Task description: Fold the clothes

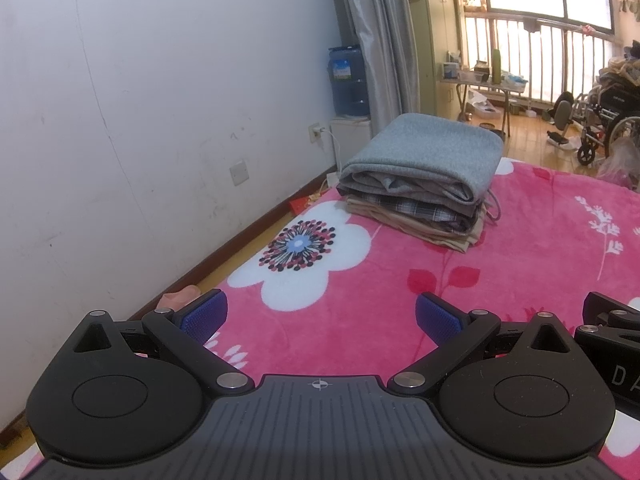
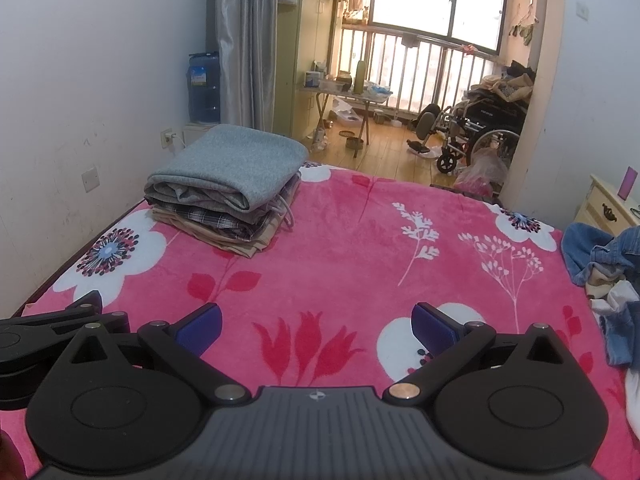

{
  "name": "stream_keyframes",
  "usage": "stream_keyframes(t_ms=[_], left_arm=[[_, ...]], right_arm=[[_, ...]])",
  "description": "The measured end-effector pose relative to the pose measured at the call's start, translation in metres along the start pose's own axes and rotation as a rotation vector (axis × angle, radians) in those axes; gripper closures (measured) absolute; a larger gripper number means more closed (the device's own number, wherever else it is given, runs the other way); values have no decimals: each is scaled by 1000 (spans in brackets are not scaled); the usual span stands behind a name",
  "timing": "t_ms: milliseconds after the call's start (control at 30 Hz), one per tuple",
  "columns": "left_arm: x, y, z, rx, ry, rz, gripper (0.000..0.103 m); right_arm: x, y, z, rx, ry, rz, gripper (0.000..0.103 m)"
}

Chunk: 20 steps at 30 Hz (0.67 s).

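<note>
Now, both tools are seen low over a bed with a pink blanket (image 2: 340, 216) that has big white flowers on it.

At the far left, a white wall (image 1: 140, 100) is seen, and a blue water bottle (image 1: 348, 80) stands by a grey curtain (image 1: 376, 40) at about 11 o'clock in the left wrist view.

The left hand-held gripper (image 1: 321, 314) is held just above the blanket. Its jaws are spread wide and nothing is held between its blue pads (image 1: 204, 316). A stack of folded clothes (image 1: 420, 176) is seen ahead of it at about 1 o'clock, resting on the blanket near the far left corner of the bed. A grey folded piece lies on top, with a checked piece and a tan piece under it.

The right hand-held gripper (image 2: 316, 326) is also spread wide and holds nothing. In its view the folded stack (image 2: 228, 188) is seen at about 11 o'clock, well apart from the tool.

A wheelchair (image 2: 476, 132) is seen on the wooden floor past the bed at about 1 o'clock.

At the far right, at about 3 o'clock, a loose pile of unfolded clothes (image 2: 604, 264) with blue denim lies on the bed's edge, near a pale dresser (image 2: 604, 204).
</note>
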<state>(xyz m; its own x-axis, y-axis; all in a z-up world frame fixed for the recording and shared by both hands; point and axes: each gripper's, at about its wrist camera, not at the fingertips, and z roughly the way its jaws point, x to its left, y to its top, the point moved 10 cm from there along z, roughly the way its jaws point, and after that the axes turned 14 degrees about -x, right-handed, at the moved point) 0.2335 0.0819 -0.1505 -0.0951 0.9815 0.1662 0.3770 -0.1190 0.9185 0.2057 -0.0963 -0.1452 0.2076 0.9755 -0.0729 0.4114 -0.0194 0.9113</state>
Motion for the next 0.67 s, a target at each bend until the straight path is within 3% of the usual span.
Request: stream_keyframes(t_ms=[667], left_arm=[[3, 0, 0, -2, 5, 0, 2]], right_arm=[[5, 1, 1, -2, 4, -8, 0]])
